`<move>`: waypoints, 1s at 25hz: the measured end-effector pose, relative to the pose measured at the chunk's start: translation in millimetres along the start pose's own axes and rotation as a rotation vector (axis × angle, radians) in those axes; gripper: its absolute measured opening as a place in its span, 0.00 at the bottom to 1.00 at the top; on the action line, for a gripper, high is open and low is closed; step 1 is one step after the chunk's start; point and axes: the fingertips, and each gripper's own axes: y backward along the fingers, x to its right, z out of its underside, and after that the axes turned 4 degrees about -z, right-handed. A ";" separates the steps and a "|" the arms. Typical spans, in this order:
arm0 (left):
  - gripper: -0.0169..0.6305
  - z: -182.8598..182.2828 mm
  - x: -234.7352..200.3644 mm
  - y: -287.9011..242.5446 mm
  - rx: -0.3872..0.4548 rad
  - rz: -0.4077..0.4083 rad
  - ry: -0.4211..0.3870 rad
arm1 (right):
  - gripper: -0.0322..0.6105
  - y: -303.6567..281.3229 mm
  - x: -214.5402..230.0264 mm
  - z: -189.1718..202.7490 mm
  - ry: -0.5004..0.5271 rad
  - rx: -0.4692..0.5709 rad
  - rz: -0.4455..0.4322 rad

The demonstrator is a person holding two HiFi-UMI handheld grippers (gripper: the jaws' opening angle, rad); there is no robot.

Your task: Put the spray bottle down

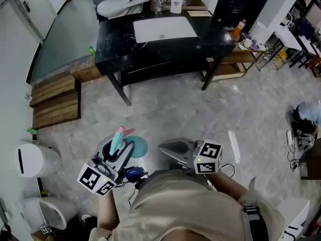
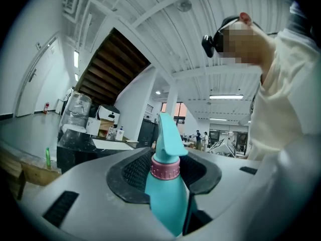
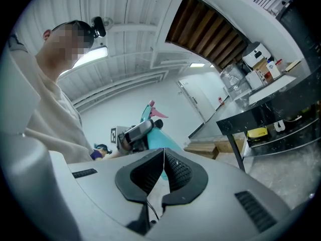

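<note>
A teal spray bottle (image 1: 136, 147) with a pink collar and pink trigger lies level in my left gripper (image 1: 118, 152), close to the person's body. In the left gripper view the bottle (image 2: 165, 195) stands between the two dark pads (image 2: 133, 172), which press on its body below the collar, and its nozzle points away. My right gripper (image 1: 164, 148) hovers just right of the bottle, shut, with nothing in it. Its pads (image 3: 178, 172) meet edge to edge in the right gripper view, where the bottle (image 3: 153, 122) shows behind them in the other gripper.
A black table (image 1: 115, 44) with a white basin (image 1: 164, 29) stands ahead, with a soap bottle (image 1: 175, 4) at its back. Wooden steps (image 1: 52, 102) lie at the left and a white toilet (image 1: 35, 160) at the near left. A wooden shelf (image 1: 233, 59) stands by the table's right end.
</note>
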 end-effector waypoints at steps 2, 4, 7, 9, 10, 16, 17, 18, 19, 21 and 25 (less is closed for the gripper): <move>0.27 1.2 0.0 -10.5 -0.007 -0.008 0.004 | 0.08 2.0 7.0 -4.5 -0.001 -0.005 -0.020; 0.27 4.7 1.9 -23.2 -0.023 -0.016 -0.004 | 0.08 7.1 13.9 -7.7 -0.007 -0.010 -0.036; 0.27 4.0 3.4 -44.6 -0.036 -0.035 -0.004 | 0.08 18.0 26.4 -17.2 -0.026 -0.005 -0.056; 0.27 1.8 6.2 -59.0 -0.040 -0.047 -0.014 | 0.08 27.8 37.0 -21.9 -0.045 -0.001 -0.051; 0.27 0.3 7.9 -66.6 -0.040 -0.051 -0.022 | 0.08 33.1 42.5 -23.9 -0.050 -0.003 -0.042; 0.27 -12.1 13.3 -106.0 -0.039 -0.082 -0.083 | 0.08 56.0 65.5 -34.5 -0.057 0.011 -0.061; 0.27 -13.3 14.5 -111.0 -0.041 -0.092 -0.094 | 0.08 59.7 68.9 -35.7 -0.064 0.014 -0.073; 0.27 -14.2 15.9 -115.5 -0.046 -0.104 -0.107 | 0.08 63.6 72.0 -37.2 -0.073 0.018 -0.087; 0.27 -15.1 17.1 -119.4 -0.052 -0.116 -0.122 | 0.08 67.6 75.0 -38.7 -0.084 0.023 -0.100; 0.27 -17.6 17.4 -124.4 -0.064 -0.145 -0.152 | 0.08 74.2 80.9 -41.6 -0.103 0.027 -0.124; 0.27 -30.0 6.6 -121.6 -0.062 -0.214 -0.192 | 0.08 80.4 88.7 -46.2 -0.107 0.023 -0.156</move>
